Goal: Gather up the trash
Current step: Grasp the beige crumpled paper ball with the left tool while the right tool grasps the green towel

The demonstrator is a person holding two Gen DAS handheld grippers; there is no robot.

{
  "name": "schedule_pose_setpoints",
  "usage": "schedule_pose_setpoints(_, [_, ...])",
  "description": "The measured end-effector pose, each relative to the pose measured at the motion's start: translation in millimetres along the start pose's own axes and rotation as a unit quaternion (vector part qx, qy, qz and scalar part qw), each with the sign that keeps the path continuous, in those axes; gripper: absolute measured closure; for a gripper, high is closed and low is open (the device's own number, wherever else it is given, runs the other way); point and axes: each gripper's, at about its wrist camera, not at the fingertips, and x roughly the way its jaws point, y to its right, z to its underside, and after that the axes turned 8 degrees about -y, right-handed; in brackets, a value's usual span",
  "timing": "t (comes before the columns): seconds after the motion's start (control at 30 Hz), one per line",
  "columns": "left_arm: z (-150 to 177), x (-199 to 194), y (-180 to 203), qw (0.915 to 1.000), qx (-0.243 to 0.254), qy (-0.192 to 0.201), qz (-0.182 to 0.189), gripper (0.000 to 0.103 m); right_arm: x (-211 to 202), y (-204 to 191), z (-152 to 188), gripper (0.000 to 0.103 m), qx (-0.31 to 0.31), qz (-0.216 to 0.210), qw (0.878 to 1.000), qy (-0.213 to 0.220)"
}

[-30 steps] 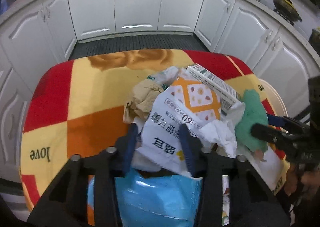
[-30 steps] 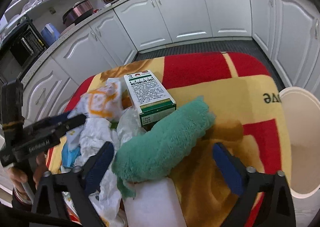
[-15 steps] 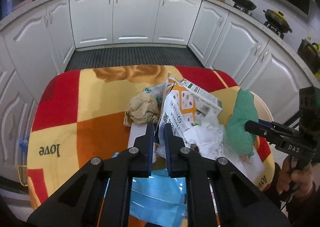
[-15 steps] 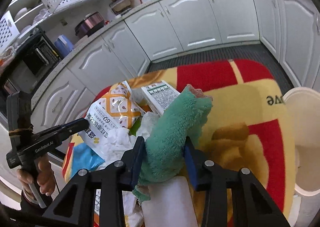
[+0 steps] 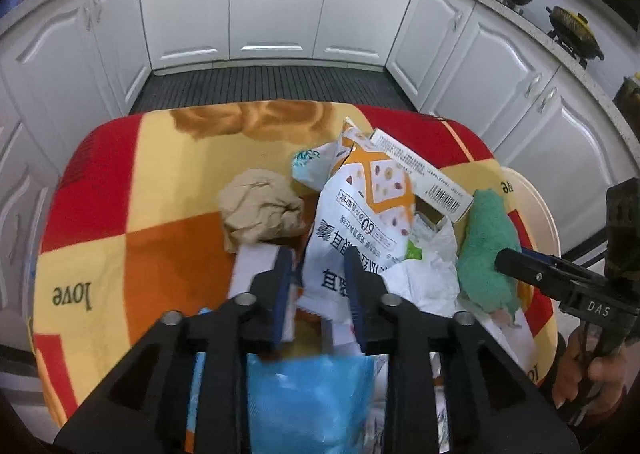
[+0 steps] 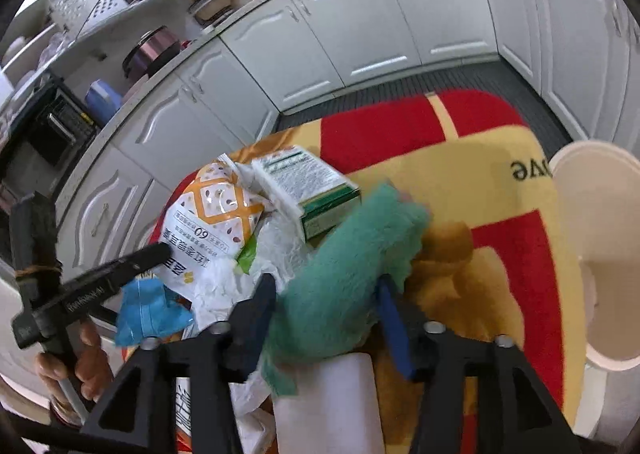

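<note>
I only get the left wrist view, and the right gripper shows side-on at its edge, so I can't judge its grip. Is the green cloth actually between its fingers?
Observer: Yes. In the right wrist view the green cloth lies between the blue pads of the right gripper. Its jaws have just been opening.
Operator: Anything under the cloth I should know about?
Observer: A white block sits just below the cloth's near end, between the gripper's two arms.
Operator: I only see a sliver of cream rim past the cloth. Is that a bin?
Observer: It is an open-topped white bin at the right edge of that view. The part of its inside that shows holds nothing.
</note>
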Motion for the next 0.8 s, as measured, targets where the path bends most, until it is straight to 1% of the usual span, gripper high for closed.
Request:
schedule_pose_setpoints(0.07, [-3.7, 4.2, 2.4, 1.0000, 0.001, -0.001, 0.000, 0.072, 4.4, 1.6, -2.5, 0.051, 0.006, -0.005, 1.000, -0.007])
schedule_pose_setpoints(0.1, [-4.9, 4.9, 2.9, 1.0000, 0.000, 0.000, 0.003, 0.068, 5.8, 2.3, -2.9, 0.046, 0.011, -0.009, 1.000, -0.011])
schedule_pose_setpoints(0.13, [-6.6, 5.8, 2.9, 1.0000, -0.001, 0.001, 0.007, 0.061, 6.9, 4.0, -2.9, 0.041, 0.016, -0.015, 1.000, -0.013])
schedule_pose_setpoints(0.17, [-8.6, 7.1, 2.7, 0.9999, -0.005, 0.003, 0.013, 0.057, 8.5, 6.3, -3.7, 0.037, 0.026, -0.024, 0.999, -0.014])
schedule_pose_setpoints(0.2, [-10.3, 8.5, 3.1, 0.9999, -0.008, 0.005, 0.013, 0.052, 9.3, 8.5, -3.2, 0.029, 0.032, -0.030, 0.999, -0.014])
schedule_pose_setpoints(0.23, [-12.1, 10.9, 3.7, 0.9999, -0.009, 0.005, 0.011, 0.050, 10.6, 10.3, -3.6, 0.029, 0.040, -0.035, 0.999, -0.013])
schedule_pose_setpoints(0.37, [-18.9, 24.2, 8.1, 0.9999, -0.007, -0.011, 0.004, 0.050, 15.9, 13.6, -6.1, 0.028, 0.057, -0.042, 0.997, -0.015])
schedule_pose_setpoints(0.47, [-20.0, 30.1, 9.2, 0.9999, -0.009, -0.012, 0.006, 0.050, 18.7, 18.2, -7.0, 0.028, 0.070, -0.052, 0.996, -0.013])
schedule_pose_setpoints(0.5, [-19.2, 30.4, 9.5, 0.9998, -0.010, -0.015, 0.010, 0.052, 19.6, 19.2, -6.3, 0.029, 0.071, -0.054, 0.996, -0.012])
schedule_pose_setpoints(0.53, [-18.2, 30.8, 9.6, 0.9996, -0.009, -0.018, 0.018, 0.064, 20.6, 20.1, -6.0, 0.030, 0.071, -0.055, 0.996, -0.011])
schedule_pose_setpoints(0.57, [-16.3, 30.5, 11.0, 0.9993, -0.003, -0.023, 0.030, 0.076, 20.5, 20.5, -5.4, 0.044, 0.069, -0.054, 0.996, -0.009])
schedule_pose_setpoints(0.6, [-14.7, 30.5, 12.8, 0.9990, 0.003, -0.029, 0.035, 0.091, 19.3, 20.1, -4.1, 0.060, 0.063, -0.052, 0.997, -0.005])
schedule_pose_setpoints(0.67, [-10.3, 25.5, 15.6, 0.9991, 0.012, -0.026, 0.033, 0.092, 15.2, 18.3, -2.5, 0.063, 0.054, -0.056, 0.997, 0.002])
schedule_pose_setpoints(0.73, [-7.2, 16.0, 17.9, 0.9994, 0.022, -0.014, 0.025, 0.097, 10.0, 15.3, -1.3, 0.064, 0.045, -0.056, 0.997, 0.010])
schedule_pose_setpoints(0.8, [-6.3, 2.8, 16.7, 0.9995, 0.018, 0.002, 0.025, 0.098, 1.7, 11.5, 0.3, 0.065, 0.033, -0.055, 0.998, 0.020])
